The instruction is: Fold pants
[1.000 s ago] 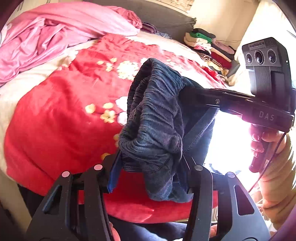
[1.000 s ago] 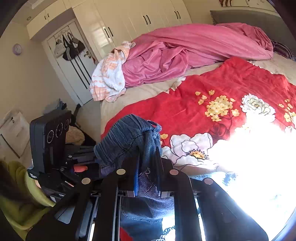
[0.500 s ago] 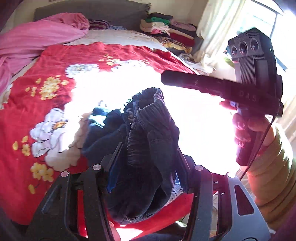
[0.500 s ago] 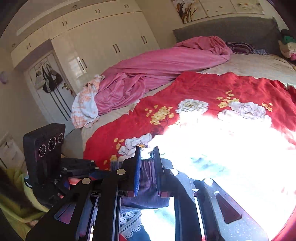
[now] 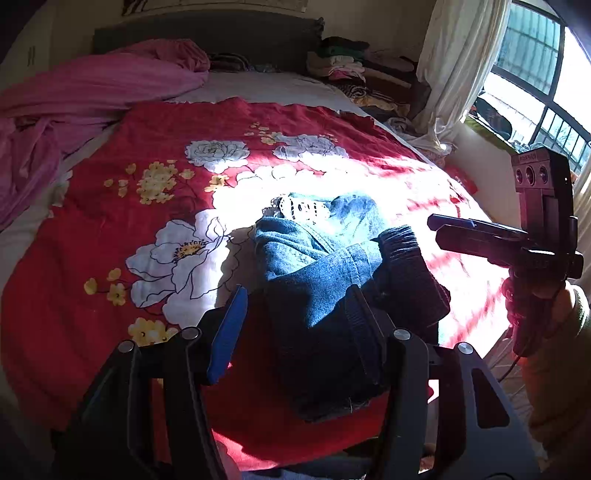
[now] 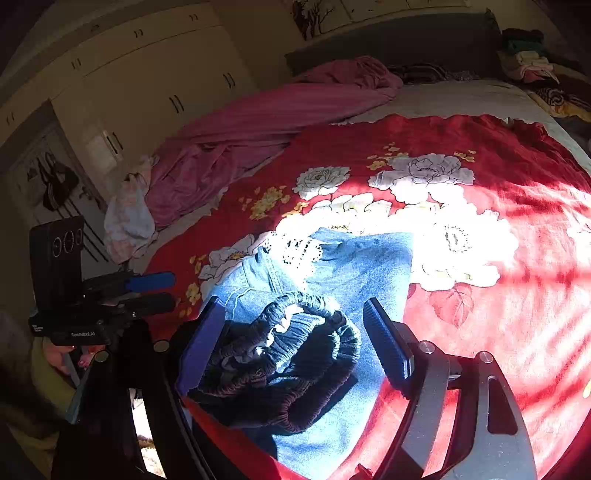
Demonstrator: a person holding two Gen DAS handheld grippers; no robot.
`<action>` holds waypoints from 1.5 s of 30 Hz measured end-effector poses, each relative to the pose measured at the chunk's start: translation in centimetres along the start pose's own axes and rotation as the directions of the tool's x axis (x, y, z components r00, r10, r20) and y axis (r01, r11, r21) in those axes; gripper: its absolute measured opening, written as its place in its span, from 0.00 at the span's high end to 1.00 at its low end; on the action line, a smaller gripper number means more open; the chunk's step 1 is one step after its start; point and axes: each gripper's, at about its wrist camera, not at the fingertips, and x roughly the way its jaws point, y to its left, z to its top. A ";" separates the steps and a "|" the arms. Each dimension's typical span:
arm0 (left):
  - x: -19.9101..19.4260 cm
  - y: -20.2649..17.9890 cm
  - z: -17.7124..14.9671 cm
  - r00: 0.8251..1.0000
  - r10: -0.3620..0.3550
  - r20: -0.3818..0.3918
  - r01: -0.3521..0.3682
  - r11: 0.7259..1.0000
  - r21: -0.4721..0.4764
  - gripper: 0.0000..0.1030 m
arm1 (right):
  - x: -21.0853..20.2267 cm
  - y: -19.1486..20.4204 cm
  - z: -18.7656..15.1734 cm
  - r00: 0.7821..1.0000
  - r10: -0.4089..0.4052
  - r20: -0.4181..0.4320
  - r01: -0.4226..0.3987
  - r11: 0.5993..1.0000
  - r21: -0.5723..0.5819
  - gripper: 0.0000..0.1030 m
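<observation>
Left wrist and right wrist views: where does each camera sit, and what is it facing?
Left wrist: on the left gripper, angled down over the quilt toward the headboard; its open jaws, the right gripper and hand show.
Right wrist: on the right gripper, angled down at the pants; its jaws, just opened, flank the waistband; left gripper shows left.
Shared: pants, quilt, headboard.

Blue denim pants [image 6: 354, 266] look coarse, their dark ribbed elastic waistband [image 6: 295, 332] puckered, on a soft, matt red floral cloth bedspread [image 6: 480, 147].
</observation>
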 end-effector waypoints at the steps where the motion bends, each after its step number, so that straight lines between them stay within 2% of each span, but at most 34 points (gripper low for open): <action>1: 0.8 -0.3 -0.3 1.000 -0.008 -0.023 0.008 1.000 0.004 0.55 | 0.3 0.2 -0.3 1.000 0.001 -0.017 -0.001 1.000 -0.006 0.25; 2: 1.6 -0.8 -0.6 0.999 -0.016 -0.046 0.016 1.000 0.015 0.54 | 0.6 0.3 -0.6 0.999 -0.006 -0.036 0.005 1.000 -0.015 0.25; 4: 3.0 -1.6 -1.7 0.996 -0.009 -0.092 0.012 0.999 0.040 0.54 | 1.4 0.1 -1.7 0.993 -0.069 -0.093 0.066 0.997 -0.035 0.25; 7: 4.0 -2.2 -3.2 0.991 -0.012 -0.133 0.020 0.998 0.056 0.54 | 2.5 -1.1 -3.8 0.960 -0.207 -0.187 0.196 0.978 -0.076 0.26; 8: 4.0 -2.3 -3.4 0.990 -0.019 -0.136 0.027 0.998 0.056 0.54 | 2.5 -1.5 -4.4 0.955 -0.218 -0.200 0.208 0.976 -0.069 0.26; 10: 3.3 -2.4 -3.4 0.992 -0.024 -0.124 0.031 0.998 0.058 0.54 | 1.6 -1.9 -4.6 0.959 -0.205 -0.195 0.201 0.979 -0.039 0.26; 12: 2.4 -2.1 -3.2 0.994 -0.033 -0.100 0.038 0.998 0.047 0.54 | 0.3 -1.3 -3.7 0.965 -0.215 -0.150 0.207 0.976 -0.066 0.25; 16: 0.9 -2.4 -2.3 0.998 -0.032 -0.050 0.034 0.998 0.054 0.54 | -1.4 0.1 0.5 0.990 -0.135 -0.045 0.130 0.986 -0.100 0.25; 19: 1.5 -3.3 -2.0 0.998 -0.040 -0.049 0.043 0.996 0.075 0.56 | 0.8 0.9 4.0 0.995 -0.087 -0.055 0.077 0.984 -0.162 0.27; 21: 2.4 -4.2 -2.6 0.996 -0.045 -0.082 0.054 0.993 0.102 0.64 | 3.6 0.8 5.7 0.990 -0.068 -0.124 0.043 0.980 -0.194 0.50; 23: 3.1 -5.2 -3.4 0.994 -0.029 -0.106 0.044 0.989 0.143 0.68 | 6.8 1.0 6.4 0.976 -0.053 -0.212 0.004 0.974 -0.225 0.59; 28: 3.5 -4.9 -3.9 0.992 -0.034 -0.121 0.051 0.989 0.141 0.68 | 12.1 2.7 5.0 0.925 -0.109 -0.365 -0.018 0.945 -0.327 0.60; 30: 3.6 -4.8 -4.1 0.992 -0.038 -0.123 0.055 0.989 0.136 0.68 | 13.1 3.7 3.9 0.912 -0.170 -0.374 0.014 0.922 -0.387 0.61; 31: 3.6 -4.8 -4.1 0.991 -0.038 -0.125 0.055 0.989 0.136 0.68 | 13.2 4.2 3.5 0.911 -0.198 -0.361 0.031 0.906 -0.421 0.66; 32: 3.6 -4.7 -4.2 0.991 -0.042 -0.124 0.058 0.990 0.131 0.68 | 13.0 4.7 3.3 0.915 -0.205 -0.349 0.036 0.899 -0.436 0.90; 33: 3.4 -4.6 -4.2 0.991 -0.049 -0.121 0.064 0.990 0.123 0.68 | 12.5 5.2 3.5 0.919 -0.217 -0.331 0.049 0.892 -0.449 0.96; 35: 3.1 -4.2 -4.0 0.992 -0.063 -0.111 0.074 0.992 0.102 0.67 | 11.1 6.1 4.2 0.940 -0.221 -0.259 0.067 0.866 -0.496 0.98; 36: 3.0 -4.0 -4.0 0.992 -0.066 -0.110 0.077 0.993 0.094 0.67 | 10.8 6.1 4.7 0.944 -0.231 -0.237 0.084 0.860 -0.504 0.98; 39: 3.2 -3.8 -3.9 0.992 -0.063 -0.113 0.072 0.994 0.084 0.66 | 12.5 5.1 5.5 0.931 -0.267 -0.250 0.116 0.863 -0.492 0.98; 42: 3.3 -3.7 -3.9 0.991 -0.060 -0.117 0.070 0.994 0.078 0.65 | 15.0 4.5 4.3 0.907 -0.334 -0.258 0.152 0.829 -0.539 0.98; 45: 3.5 -3.4 -4.0 0.990 -0.063 -0.126 0.072 0.995 0.064 0.65 | 15.3 3.9 4.1 0.910 -0.332 -0.248 0.171 0.845 -0.506 0.98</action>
